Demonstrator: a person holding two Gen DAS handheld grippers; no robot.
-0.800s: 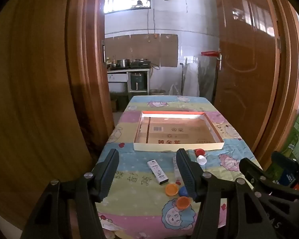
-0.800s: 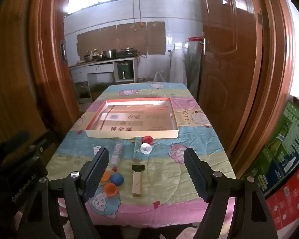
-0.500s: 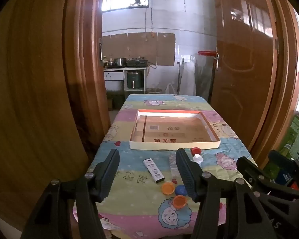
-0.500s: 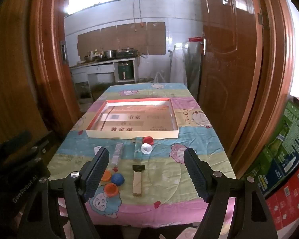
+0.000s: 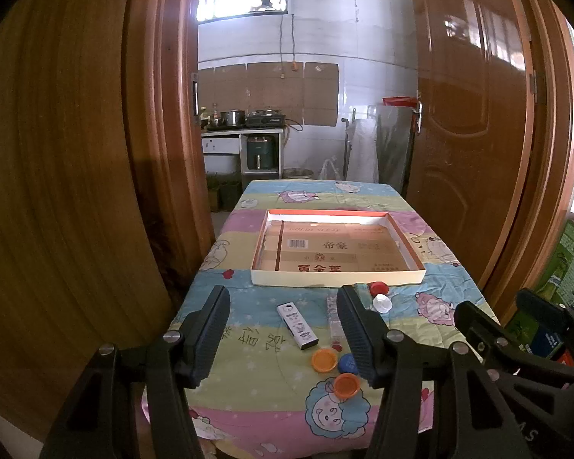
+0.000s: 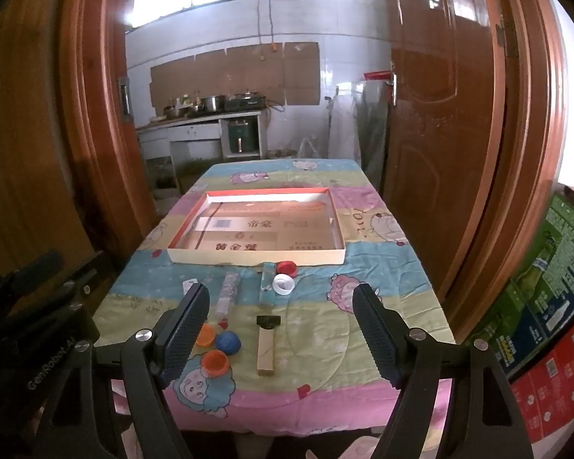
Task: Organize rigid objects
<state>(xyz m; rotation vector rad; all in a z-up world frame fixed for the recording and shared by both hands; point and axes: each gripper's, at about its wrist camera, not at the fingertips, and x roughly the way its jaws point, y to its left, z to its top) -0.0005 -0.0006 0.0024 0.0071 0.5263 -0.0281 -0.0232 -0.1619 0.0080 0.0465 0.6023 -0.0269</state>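
Note:
A shallow cardboard tray (image 5: 336,278) (image 6: 256,257) lies mid-table. In front of it lie loose items: a white remote-like stick (image 5: 297,325), a clear tube (image 6: 227,294), a patterned stick (image 6: 268,285), a wooden block with a black clip (image 6: 266,344), red (image 6: 287,267) and white (image 6: 283,284) caps, two orange caps (image 6: 214,361) (image 5: 324,359) and a blue cap (image 6: 228,342). My left gripper (image 5: 283,329) and right gripper (image 6: 281,329) both hover open and empty above the table's near end, well short of the items.
The table wears a colourful cartoon cloth (image 6: 363,267). Wooden doors (image 5: 470,114) and a door frame (image 5: 164,114) flank it closely. Printed cartons (image 6: 547,287) stand at the right. A kitchen counter (image 5: 241,134) with pots lies beyond.
Both grippers have drawn back slightly and the left view has risen a little, so the table looks smaller and lower. Nothing on the table has moved.

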